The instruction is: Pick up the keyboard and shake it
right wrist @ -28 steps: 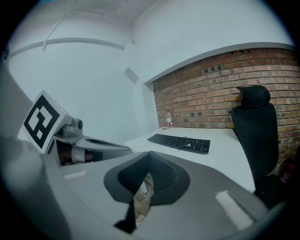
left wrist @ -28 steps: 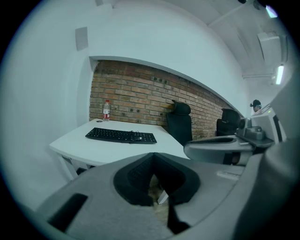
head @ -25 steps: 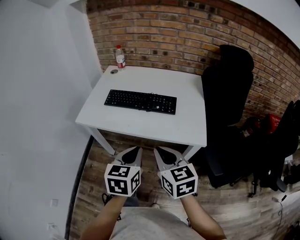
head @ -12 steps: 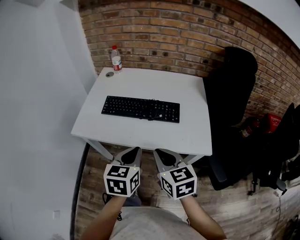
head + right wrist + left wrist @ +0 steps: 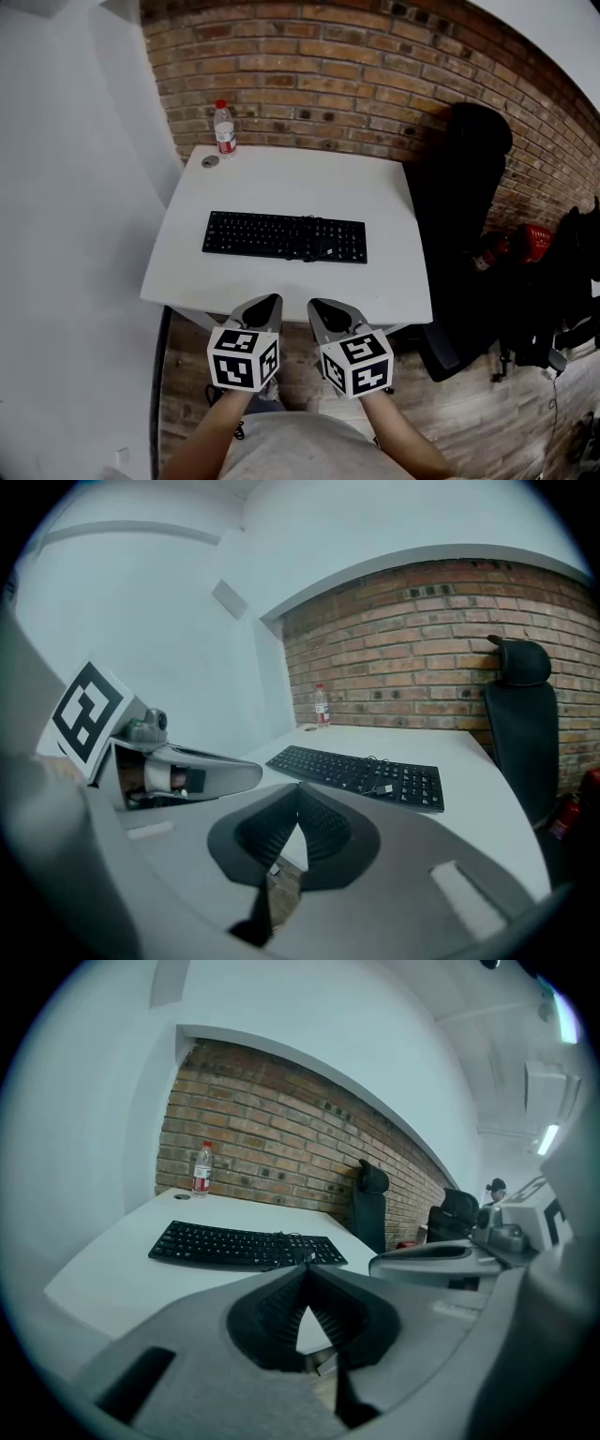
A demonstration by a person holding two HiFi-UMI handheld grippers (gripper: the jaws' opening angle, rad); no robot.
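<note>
Both claws are pressed together with nothing between them. The left gripper (image 5: 264,305) and right gripper (image 5: 325,307) hang side by side just off the near edge of the white table (image 5: 300,178), not touching anything. The black keyboard (image 5: 284,236) lies flat at the grippers' 12 o'clock, lengthwise across the table and apart from both. Its cable (image 5: 314,251) sits bundled loosely on the keys, right of centre.

The pick-up has not begun, and the jaws need to part before either reaches an end of the keyboard. The likely troubles:
- A shallow or uneven grip on the thin ends could let the long board tilt or slip during the shake.
- The loose cable may swing off and snag.
- The plastic water bottle (image 5: 223,127) at the table's 11 o'clock corner could be tipped by a wide swing.
- The black office chair (image 5: 464,187) stands close at 3 o'clock.
</note>
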